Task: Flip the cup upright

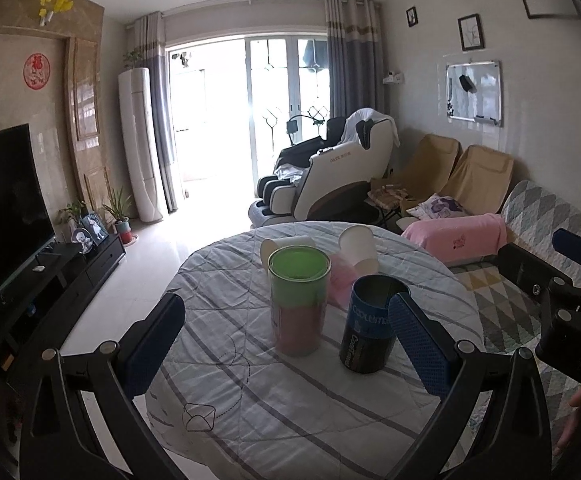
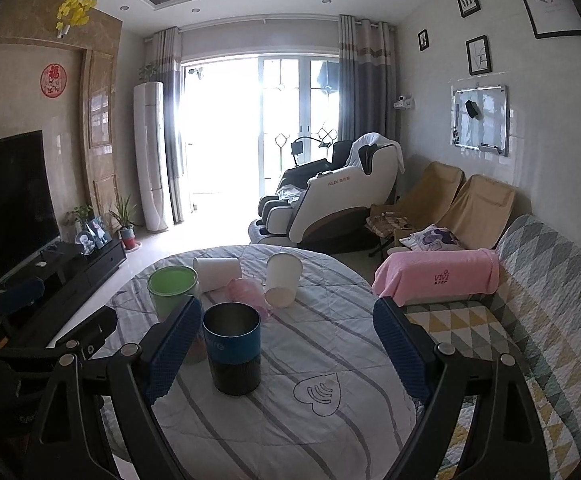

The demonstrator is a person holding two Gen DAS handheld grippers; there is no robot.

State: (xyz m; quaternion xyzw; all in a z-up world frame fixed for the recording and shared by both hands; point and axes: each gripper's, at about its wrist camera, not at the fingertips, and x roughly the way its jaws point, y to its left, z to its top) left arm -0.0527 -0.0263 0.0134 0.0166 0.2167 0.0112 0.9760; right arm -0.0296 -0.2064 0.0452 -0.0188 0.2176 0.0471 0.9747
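A: Quick pass. Left gripper [image 1: 286,344] is hanging over the near edge of the round table [image 1: 250,420], fingers spread wide, gripping nothing. The green-rimmed cup [image 1: 298,300] is sitting between them in centre frame, upright, mouth up.

B: Right gripper [image 2: 286,344]?

A: Also wide open, empty. The blue-banded cup [image 2: 232,350] is standing upright just right of its left pad [image 2: 174,356], lower centre of that view. Both look finished with, I'd say.

B: So which cup is the task's?

A: Probably the ones lying down at the far side of the table. A white paper cup [image 2: 216,273] is lying on its side, upper centre, behind the green one. A second white paper cup [image 2: 282,280] is tilting, mouth facing up-right, leaning by a pink cup [image 2: 246,294] that's also tipped over.

B: Why are both grippers sitting back and open?

A: My guess: they're lining up for the next reach, jaws kept wide to clear the upright cups in front. Those two are blocking the straight path.
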